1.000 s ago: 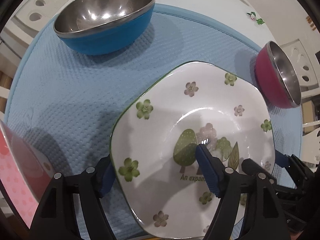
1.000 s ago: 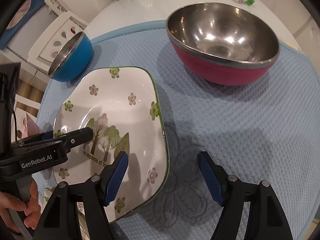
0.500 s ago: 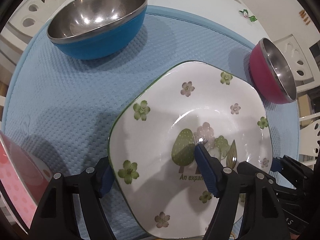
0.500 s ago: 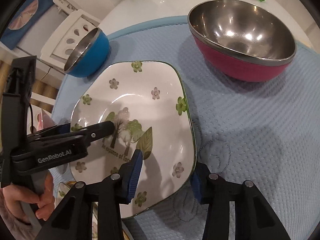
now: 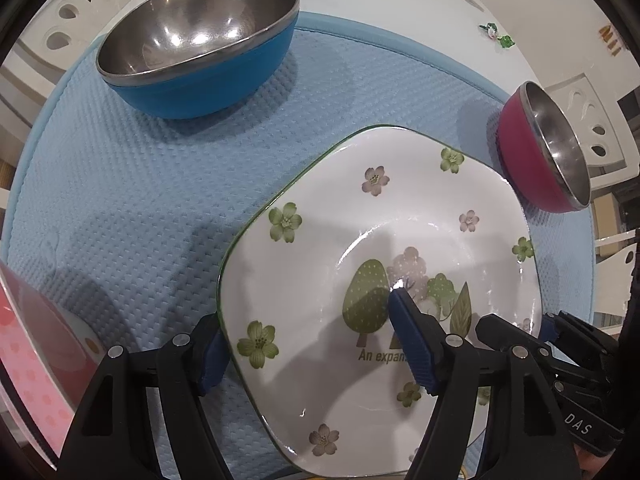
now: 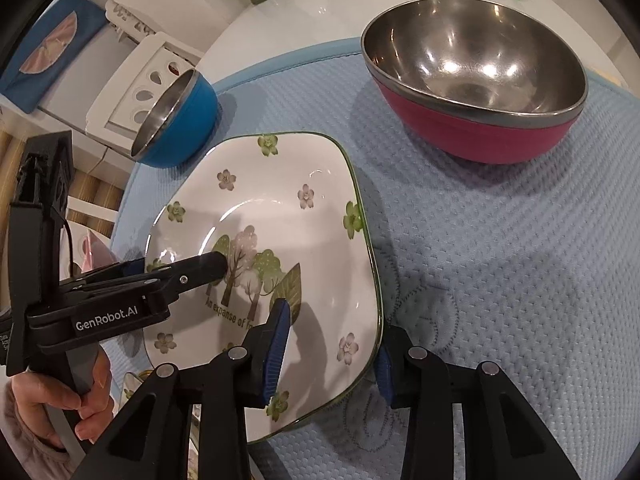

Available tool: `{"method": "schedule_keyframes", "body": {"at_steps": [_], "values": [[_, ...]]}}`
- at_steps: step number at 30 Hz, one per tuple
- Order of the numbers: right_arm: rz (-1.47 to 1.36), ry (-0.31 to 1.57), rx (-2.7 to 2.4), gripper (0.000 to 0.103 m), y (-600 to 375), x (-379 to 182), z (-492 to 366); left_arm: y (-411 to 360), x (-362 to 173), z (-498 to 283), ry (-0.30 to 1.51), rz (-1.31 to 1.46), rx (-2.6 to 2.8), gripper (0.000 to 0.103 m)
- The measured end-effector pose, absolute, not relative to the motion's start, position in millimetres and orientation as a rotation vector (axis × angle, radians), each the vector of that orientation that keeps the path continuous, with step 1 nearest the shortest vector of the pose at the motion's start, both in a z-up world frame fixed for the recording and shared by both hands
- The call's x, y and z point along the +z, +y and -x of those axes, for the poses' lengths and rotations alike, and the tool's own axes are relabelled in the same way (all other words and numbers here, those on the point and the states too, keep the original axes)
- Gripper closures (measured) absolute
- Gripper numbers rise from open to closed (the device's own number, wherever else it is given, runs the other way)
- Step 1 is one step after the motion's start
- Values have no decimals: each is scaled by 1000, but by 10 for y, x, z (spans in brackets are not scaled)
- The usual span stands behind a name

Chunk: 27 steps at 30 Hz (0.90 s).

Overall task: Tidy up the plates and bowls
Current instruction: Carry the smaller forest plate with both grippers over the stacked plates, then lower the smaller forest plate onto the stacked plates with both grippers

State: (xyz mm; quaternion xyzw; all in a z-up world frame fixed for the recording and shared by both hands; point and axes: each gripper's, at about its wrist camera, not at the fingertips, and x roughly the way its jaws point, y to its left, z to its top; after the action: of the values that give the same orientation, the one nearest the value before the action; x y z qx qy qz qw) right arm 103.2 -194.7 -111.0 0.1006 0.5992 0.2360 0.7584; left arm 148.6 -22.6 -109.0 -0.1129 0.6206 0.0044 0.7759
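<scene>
Bowls flank a floral plate (image 5: pixel 360 248) on the blue mat (image 5: pixel 132 208): blue bowl (image 5: pixel 200 36) far left, pink bowl (image 6: pixel 476 76) far right. Left tongs (image 5: pixel 304 344) straddle the plate's left rim, still unclenched. Right tongs (image 6: pixel 328 352) are closing over its right rim, pads not visibly pressing yet.

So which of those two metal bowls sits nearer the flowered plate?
The blue bowl: its shadow nearly reaches the flowered plate, while the pink bowl stands farther off across the blue mat.
</scene>
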Motion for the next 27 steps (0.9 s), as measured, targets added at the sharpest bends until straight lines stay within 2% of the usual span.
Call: {"method": "schedule_keyframes", "body": {"at_steps": [7, 9, 11, 12, 16, 27], "values": [[-237, 1295, 535, 66, -2032, -1072, -1000, -169, -1024, -1422, 1327, 265, -7, 33], [-237, 1300, 536, 72, -2061, -1081, -997, -143, -1033, -1408, 1325, 264, -9, 33], [-238, 1303, 520, 80, -2106, -1098, -996, -76, -1077, -1401, 1340, 281, 26, 45], [-256, 1299, 508, 85, -2145, -1106, -999, -39, -1068, -1388, 1326, 289, 42, 47], [-320, 1293, 505, 86, -2215, -1128, -985, 53, -1038, -1354, 1300, 310, 62, 60], [-383, 1210, 530, 86, -2385, -892, -888, 52, -804, -1214, 1242, 270, -17, 60]]}}
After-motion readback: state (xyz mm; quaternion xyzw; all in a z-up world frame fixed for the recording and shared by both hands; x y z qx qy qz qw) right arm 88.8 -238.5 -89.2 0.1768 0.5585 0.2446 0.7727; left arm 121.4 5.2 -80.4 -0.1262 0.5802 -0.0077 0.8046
